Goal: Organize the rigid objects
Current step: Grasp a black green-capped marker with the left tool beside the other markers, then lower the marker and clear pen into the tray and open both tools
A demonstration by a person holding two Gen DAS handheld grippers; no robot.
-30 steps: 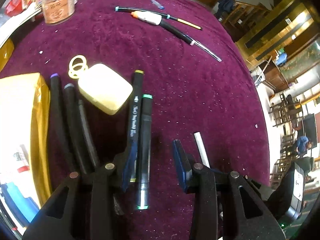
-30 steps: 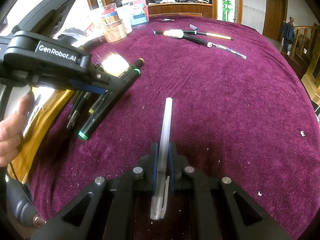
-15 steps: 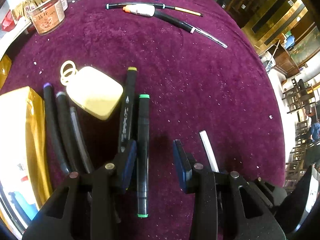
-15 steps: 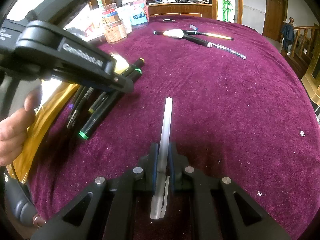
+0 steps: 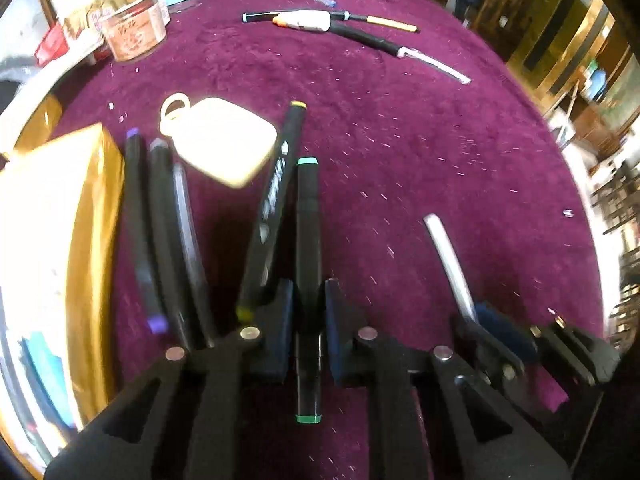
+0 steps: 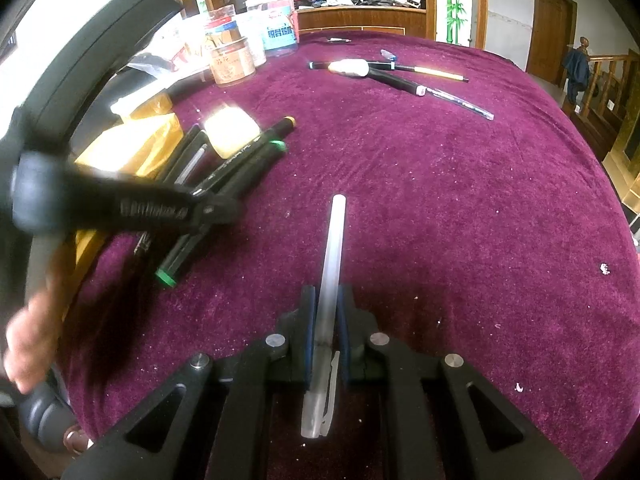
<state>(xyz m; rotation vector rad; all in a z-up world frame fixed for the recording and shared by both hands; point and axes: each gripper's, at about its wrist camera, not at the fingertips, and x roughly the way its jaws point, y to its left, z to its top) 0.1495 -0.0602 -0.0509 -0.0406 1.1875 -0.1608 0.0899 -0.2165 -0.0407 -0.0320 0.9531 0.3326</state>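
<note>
A black marker with green caps [image 5: 308,232] lies on the purple tablecloth [image 5: 440,140], and my left gripper [image 5: 308,300] is closing its jaws on it; both pads touch its barrel near the near end. To its left lie a yellow-capped marker [image 5: 276,200], a slim clear pen, a grey-capped marker [image 5: 164,220] and a purple-capped marker [image 5: 138,220]. My right gripper [image 6: 324,300] is shut on a translucent white pen [image 6: 334,248] that points forward just above the cloth. In the right wrist view the left gripper [image 6: 216,210] reaches in from the left over the markers.
A cream case with a ring [image 5: 224,148] rests against the markers' far ends. A golden box [image 5: 60,220] borders them on the left. Jars and tins [image 5: 132,32] stand at the far left; pens and a white tube [image 5: 308,20] lie far across. A hand [image 6: 32,328] holds the left gripper.
My left gripper has shifted right and down over the green-capped marker and its jaws have narrowed onto it. The right gripper and its white pen have kept still.
</note>
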